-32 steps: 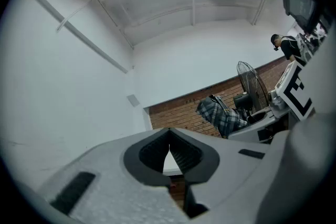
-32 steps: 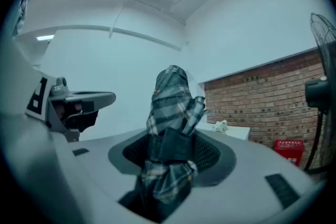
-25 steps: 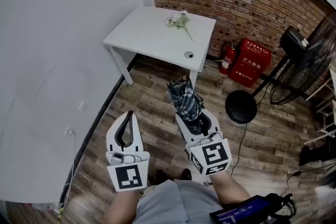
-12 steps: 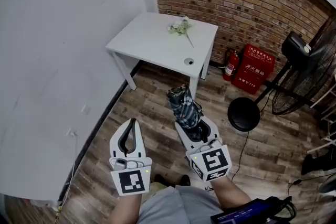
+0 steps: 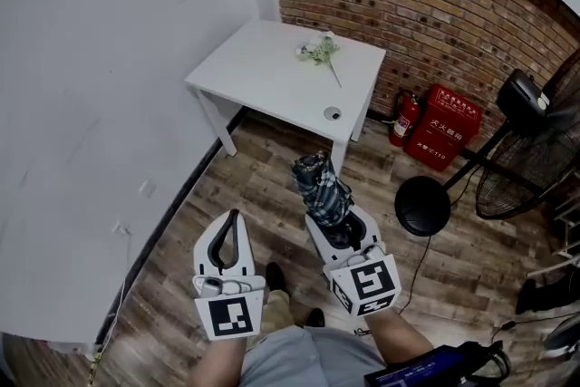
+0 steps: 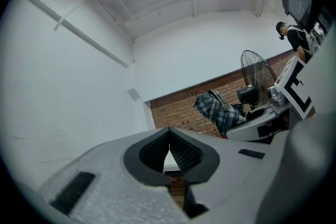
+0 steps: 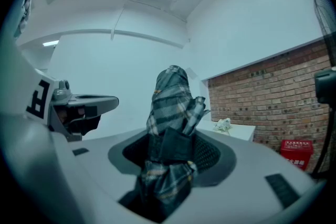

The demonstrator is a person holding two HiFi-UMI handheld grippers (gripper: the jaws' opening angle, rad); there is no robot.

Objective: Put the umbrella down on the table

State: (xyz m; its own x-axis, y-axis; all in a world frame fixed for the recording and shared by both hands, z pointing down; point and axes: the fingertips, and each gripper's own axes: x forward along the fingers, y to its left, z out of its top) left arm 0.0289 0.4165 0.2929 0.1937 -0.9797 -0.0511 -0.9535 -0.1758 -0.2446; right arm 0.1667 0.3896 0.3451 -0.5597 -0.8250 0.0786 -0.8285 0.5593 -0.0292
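A folded plaid umbrella [image 5: 321, 187] sticks out forward from my right gripper [image 5: 341, 227], whose jaws are shut on it; in the right gripper view the umbrella [image 7: 170, 128] fills the gap between the pads. My left gripper [image 5: 227, 247] is held beside it to the left, shut with nothing between its jaws [image 6: 169, 150]. The white table [image 5: 272, 68] stands ahead against the brick wall, some way beyond both grippers. From the left gripper view the umbrella [image 6: 218, 112] shows at the right.
On the table lie a small flower sprig [image 5: 320, 50] and a small round object [image 5: 333, 113]. Right of the table stand a fire extinguisher [image 5: 404, 118], a red box [image 5: 442, 127] and a floor fan [image 5: 507, 168] with round base [image 5: 423, 207]. White wall at left.
Both grippers and the umbrella have moved forward a little toward the table. The grip on the umbrella has stayed the same.
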